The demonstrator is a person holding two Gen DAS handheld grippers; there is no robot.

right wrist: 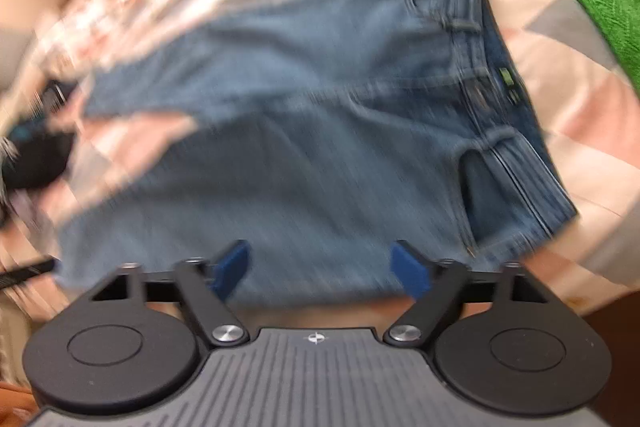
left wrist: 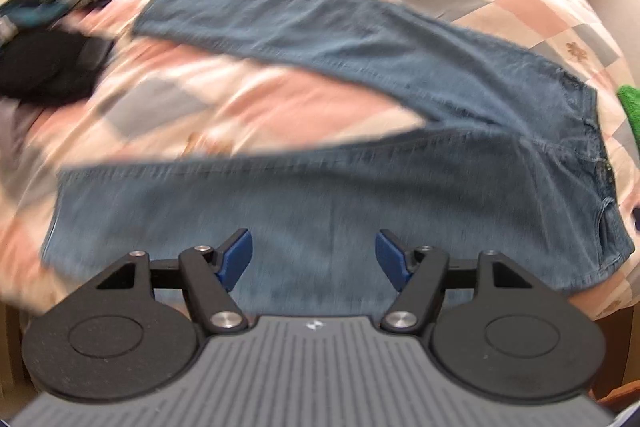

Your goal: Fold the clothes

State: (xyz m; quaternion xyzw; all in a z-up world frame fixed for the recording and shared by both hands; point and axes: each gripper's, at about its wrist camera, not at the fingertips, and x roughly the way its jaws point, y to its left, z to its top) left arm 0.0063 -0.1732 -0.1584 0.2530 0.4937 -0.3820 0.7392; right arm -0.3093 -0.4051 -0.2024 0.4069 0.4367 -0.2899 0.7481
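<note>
Right, we've got the jeans (left wrist: 360,75) spread flat on the quilt (left wrist: 248,95), legs splayed apart, waistband to our right. Our left gripper (left wrist: 314,259) and right gripper (right wrist: 322,269) both hang released above the denim, grasping nothing.

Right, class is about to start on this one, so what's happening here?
A person holds a two-finger tool in each hand over a pair of blue jeans spread flat on a patchwork quilt, legs apart in a V. The left tool hangs over the nearer leg, the right tool near the waistband end. Both are open and grip nothing. No fold shows yet. A dark clothes pile and something green lie at the sides.
</note>
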